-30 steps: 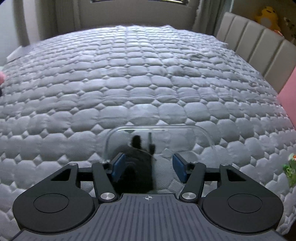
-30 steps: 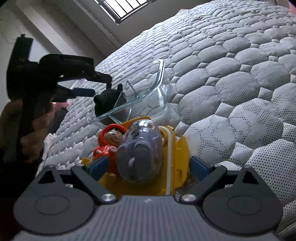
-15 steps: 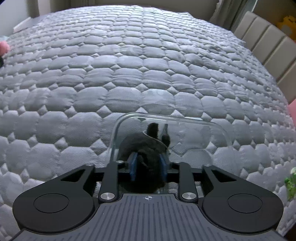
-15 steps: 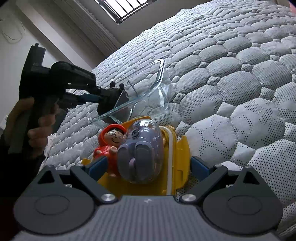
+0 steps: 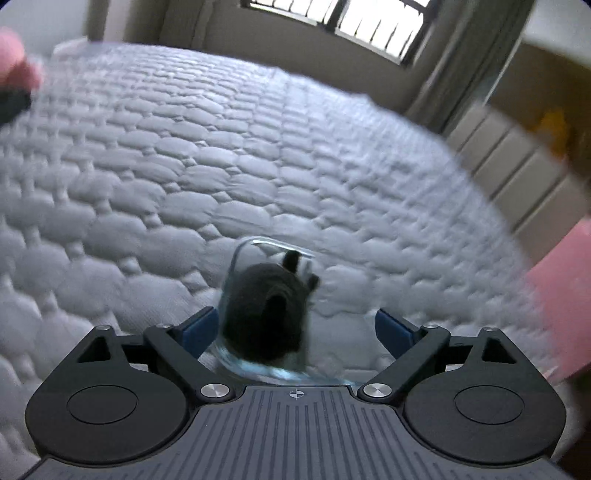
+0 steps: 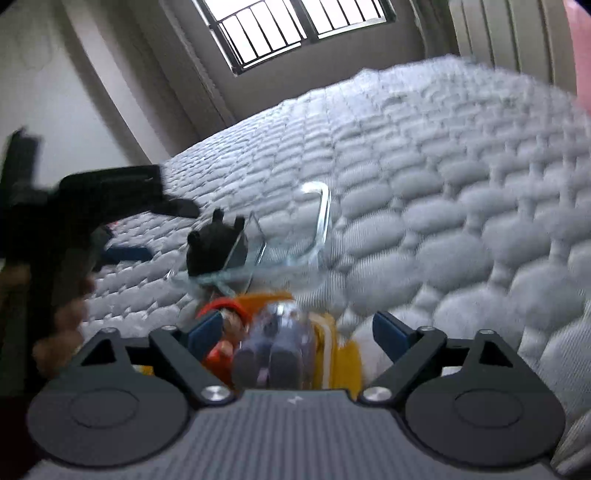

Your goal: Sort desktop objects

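A small black toy animal (image 5: 266,314) sits inside a clear glass dish (image 5: 255,365) on the quilted bed. My left gripper (image 5: 295,330) is open, its blue pads on either side of the dish and off the toy. From the right wrist view the black toy (image 6: 214,243) leans at the near end of the glass dish (image 6: 321,218), and the left gripper (image 6: 166,232), held in a hand, hangs open just left of it. My right gripper (image 6: 299,332) is open around a yellow toy car (image 6: 347,354) that carries a red figure (image 6: 221,347) and a grey-purple elephant (image 6: 277,343).
The grey quilted mattress (image 5: 221,166) fills both views. A padded beige headboard (image 5: 517,173) and a pink object (image 5: 561,295) stand at the right. A barred window (image 6: 288,29) and a wall lie behind the bed. Both views are motion-blurred.
My left gripper shut on the black toy in the dish, then opened and drew back, leaving the toy there. The right gripper tilted upward and stayed open over the yellow car.
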Demonstrator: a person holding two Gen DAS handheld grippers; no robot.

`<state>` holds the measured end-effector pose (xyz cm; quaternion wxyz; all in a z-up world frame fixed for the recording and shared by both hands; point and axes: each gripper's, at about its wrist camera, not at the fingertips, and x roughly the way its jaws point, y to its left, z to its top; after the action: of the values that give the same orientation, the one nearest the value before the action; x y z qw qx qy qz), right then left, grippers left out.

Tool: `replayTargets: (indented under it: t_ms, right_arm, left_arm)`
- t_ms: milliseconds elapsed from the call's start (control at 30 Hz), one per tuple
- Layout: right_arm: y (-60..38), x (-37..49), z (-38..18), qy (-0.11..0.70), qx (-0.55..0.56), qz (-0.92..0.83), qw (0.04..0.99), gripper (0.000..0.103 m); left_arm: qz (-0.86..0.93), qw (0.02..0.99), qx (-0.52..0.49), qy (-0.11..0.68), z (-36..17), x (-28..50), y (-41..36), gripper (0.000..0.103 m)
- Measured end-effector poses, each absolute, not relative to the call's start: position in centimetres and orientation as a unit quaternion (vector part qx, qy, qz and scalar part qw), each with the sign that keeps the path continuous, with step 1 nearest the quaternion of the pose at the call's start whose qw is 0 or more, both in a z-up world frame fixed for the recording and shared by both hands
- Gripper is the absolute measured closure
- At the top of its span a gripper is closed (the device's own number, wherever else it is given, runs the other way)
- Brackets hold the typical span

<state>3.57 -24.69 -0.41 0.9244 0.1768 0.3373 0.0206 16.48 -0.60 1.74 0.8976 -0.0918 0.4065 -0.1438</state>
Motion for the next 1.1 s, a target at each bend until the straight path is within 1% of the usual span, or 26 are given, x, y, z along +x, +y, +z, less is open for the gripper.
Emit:
replayTargets:
  t_ms: [67, 100, 133, 167, 200, 233, 367, 467, 500, 533, 567, 667, 700, 733, 800, 833, 900, 967, 1067, 1100]
  right_arm:
    - [-23.7, 4.6, 0.6, 0.339, 0.135, 0.003, 0.931, 0.023]
    - [-23.0, 5.3, 1.0, 0.343, 0.111, -0.003, 0.933, 0.032]
    - [-22.3, 6.2, 1.4, 0.348, 0.087, -0.008, 0.933, 0.045]
    - [-21.5, 7.1, 1.7, 0.356, 0.068, -0.009, 0.932, 0.054]
    - [-20.7, 8.3, 2.0, 0.368, 0.057, -0.004, 0.928, 0.070]
    - [-19.8, 9.6, 2.2, 0.380, 0.054, 0.008, 0.924, 0.074]
    - [-15.5, 14.3, 2.9, 0.391, 0.038, 0.051, 0.918, 0.074]
    - [-12.6, 17.8, 2.3, 0.406, 0.011, 0.051, 0.912, 0.073]
    - [-12.0, 18.8, 1.9, 0.416, 0.008, 0.052, 0.908, 0.069]
    - [-11.6, 19.6, 1.6, 0.423, 0.011, 0.054, 0.904, 0.065]
    - [-11.4, 20.2, 1.3, 0.429, 0.015, 0.056, 0.901, 0.064]
    - [-10.5, 21.1, 1.1, 0.432, 0.016, 0.056, 0.900, 0.055]
    - [-10.0, 21.3, 1.1, 0.434, 0.005, 0.053, 0.900, 0.044]
    - [-9.4, 21.6, 1.0, 0.434, -0.016, 0.048, 0.899, 0.038]
    - [-8.5, 22.0, 0.5, 0.434, -0.056, 0.029, 0.899, 0.039]
    - [-8.1, 22.2, 0.3, 0.435, -0.070, 0.022, 0.897, 0.036]
    - [-7.7, 22.7, -0.2, 0.439, -0.074, 0.022, 0.895, 0.036]
    - [-7.5, 23.1, -0.7, 0.444, -0.073, 0.028, 0.892, 0.042]
    - [-7.3, 23.3, -1.0, 0.442, -0.076, 0.029, 0.893, 0.046]
    - [-7.4, 23.3, -0.9, 0.441, -0.071, 0.028, 0.894, 0.050]
  left_arm:
    - [-0.148, 0.903, -0.102, 0.391, 1.8, 15.3, 0.2, 0.006]
    - [-0.149, 0.905, -0.107, 0.384, 1.8, 14.7, 0.7, 0.006]
    - [-0.151, 0.907, -0.112, 0.376, 1.8, 14.1, 1.1, 0.006]
    - [-0.131, 0.914, -0.096, 0.371, 1.9, 13.9, 1.8, 0.006]
    - [-0.111, 0.921, -0.080, 0.366, 1.9, 13.8, 2.5, 0.006]
    - [-0.095, 0.924, -0.069, 0.364, 1.9, 13.8, 3.3, 0.006]
    - [-0.074, 0.926, -0.057, 0.365, 1.7, 13.3, 6.4, 0.006]
    - [-0.069, 0.934, -0.055, 0.346, 2.1, 12.8, 7.8, 0.003]
    - [-0.070, 0.935, -0.064, 0.341, 2.1, 12.9, 8.1, 0.000]
    - [-0.071, 0.936, -0.073, 0.337, 2.2, 13.0, 8.4, 0.000]
    - [-0.071, 0.935, -0.080, 0.337, 2.0, 13.1, 8.4, 0.000]
    - [-0.063, 0.932, -0.086, 0.347, 1.5, 13.7, 8.5, 0.000]
    - [-0.060, 0.932, -0.082, 0.347, 1.4, 13.5, 8.6, 0.000]
    - [-0.059, 0.932, -0.081, 0.347, 1.4, 13.5, 8.6, 0.000]
    - [-0.057, 0.933, -0.081, 0.346, 1.3, 13.5, 8.6, 0.000]
    - [-0.056, 0.933, -0.081, 0.346, 1.3, 13.5, 8.6, 0.000]
    - [-0.057, 0.932, -0.081, 0.349, 1.1, 13.5, 8.5, 0.000]
    - [-0.055, 0.930, -0.077, 0.354, 0.9, 13.6, 8.4, 0.000]
    - [-0.046, 0.928, -0.068, 0.364, 0.5, 13.8, 8.3, 0.000]
    - [-0.042, 0.927, -0.069, 0.366, 0.4, 13.9, 8.5, 0.000]
